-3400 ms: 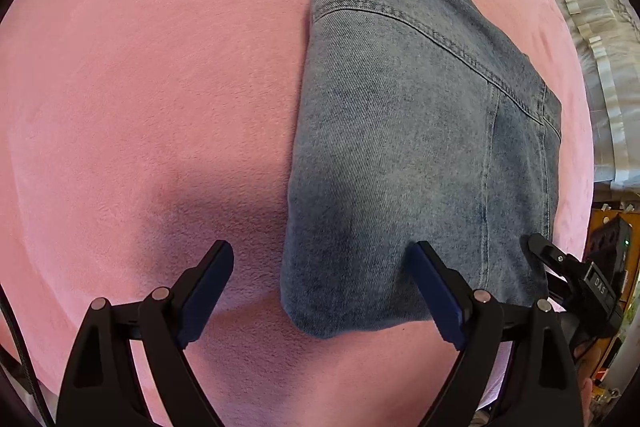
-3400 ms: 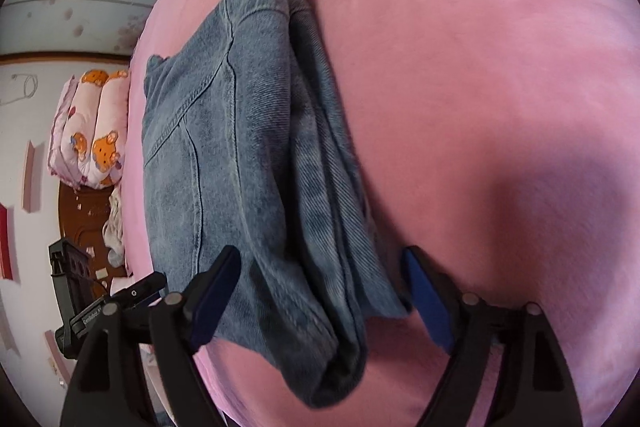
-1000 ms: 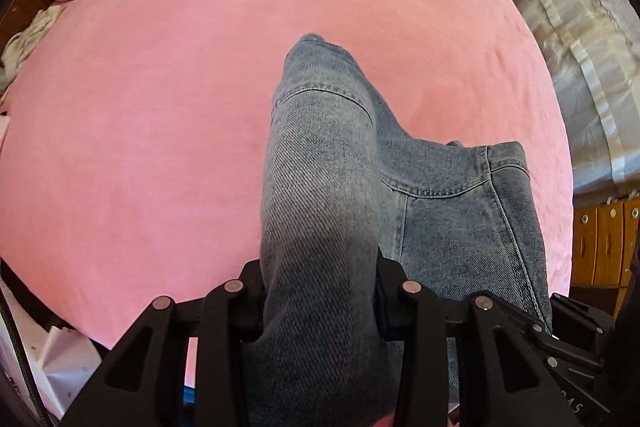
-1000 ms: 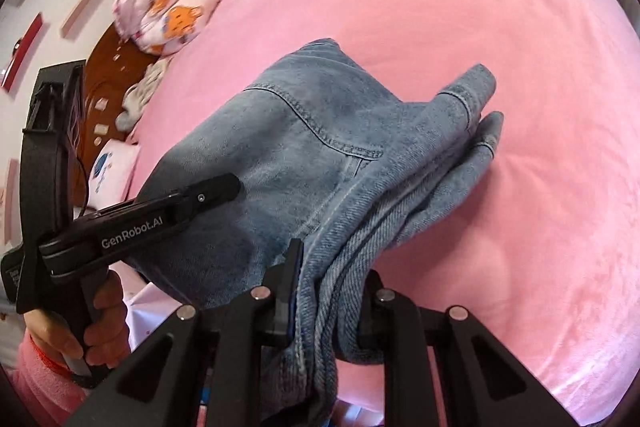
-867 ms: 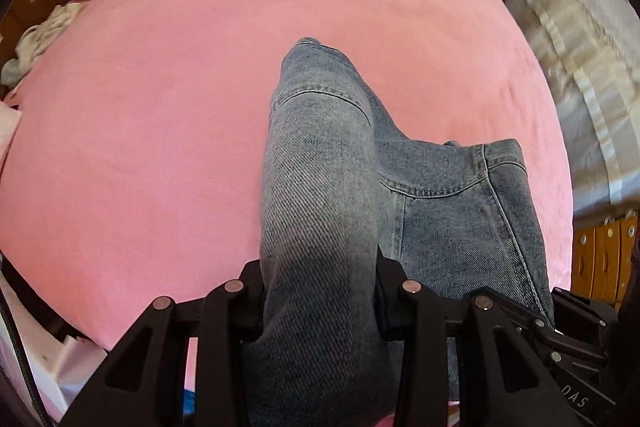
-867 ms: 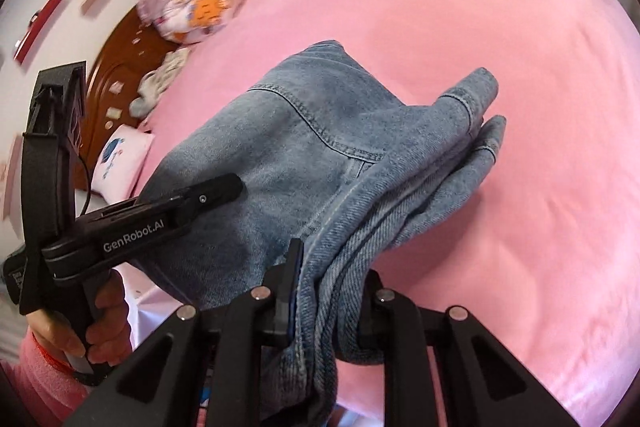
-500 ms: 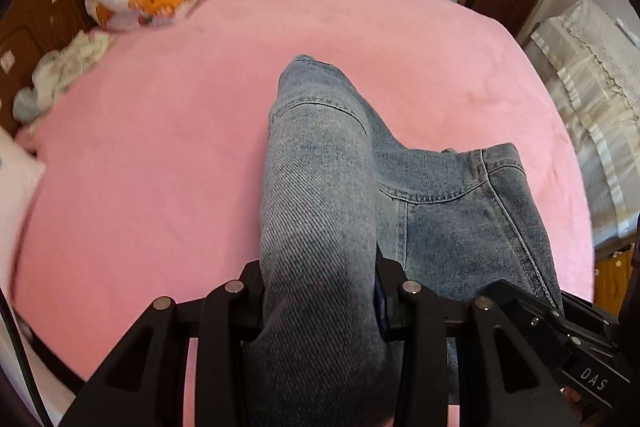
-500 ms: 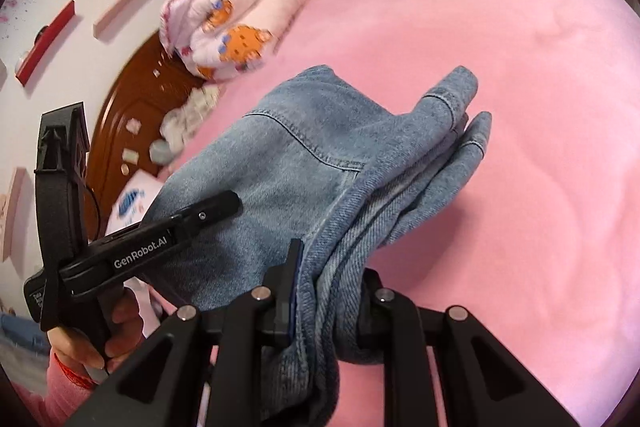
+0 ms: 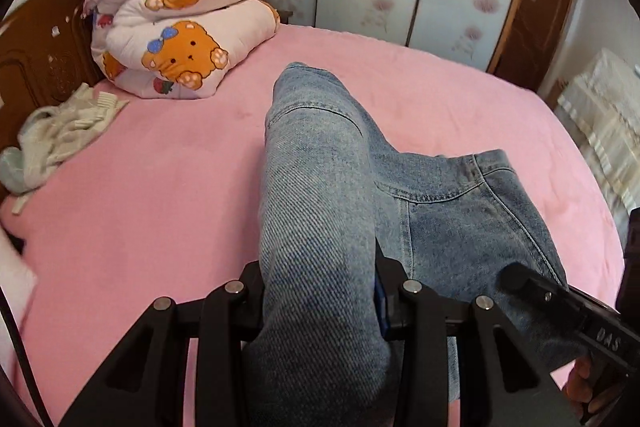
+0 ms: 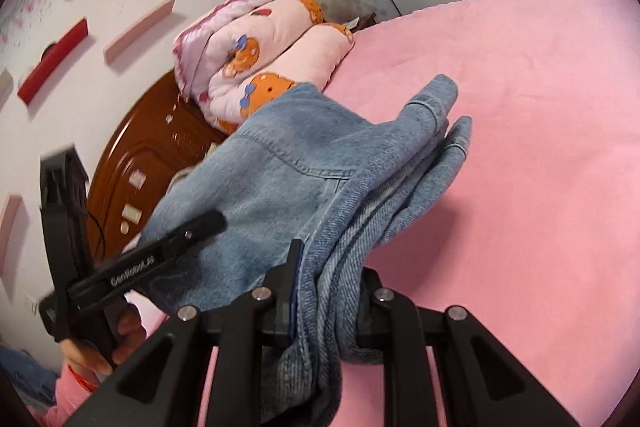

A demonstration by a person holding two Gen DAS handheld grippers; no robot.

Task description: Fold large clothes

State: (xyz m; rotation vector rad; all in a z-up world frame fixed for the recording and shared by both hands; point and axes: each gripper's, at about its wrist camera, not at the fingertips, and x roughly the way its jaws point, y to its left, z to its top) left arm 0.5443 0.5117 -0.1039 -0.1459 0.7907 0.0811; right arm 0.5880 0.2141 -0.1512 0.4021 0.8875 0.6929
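The folded blue denim jeans (image 9: 320, 227) run forward from between the closed jaws of the left gripper (image 9: 320, 303), and their layered edge (image 10: 360, 227) is pinched likewise in the right gripper (image 10: 326, 299), off to the left one's right. Against half a second ago (both clamps unchanged) the jeans hang higher over the pink fleece bedspread (image 9: 140, 207), with the rolled bear-print quilt (image 9: 180, 39) now fully ahead.

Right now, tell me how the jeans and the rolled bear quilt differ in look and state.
The jeans are plain faded blue denim; the quilt is pale pink with orange bear prints. The jeans are clamped by the left gripper and right gripper and held over the pink bed; the quilt lies untouched by the headboard. The jeans are thin and stitched; the quilt is puffy. Both are folded fabric.
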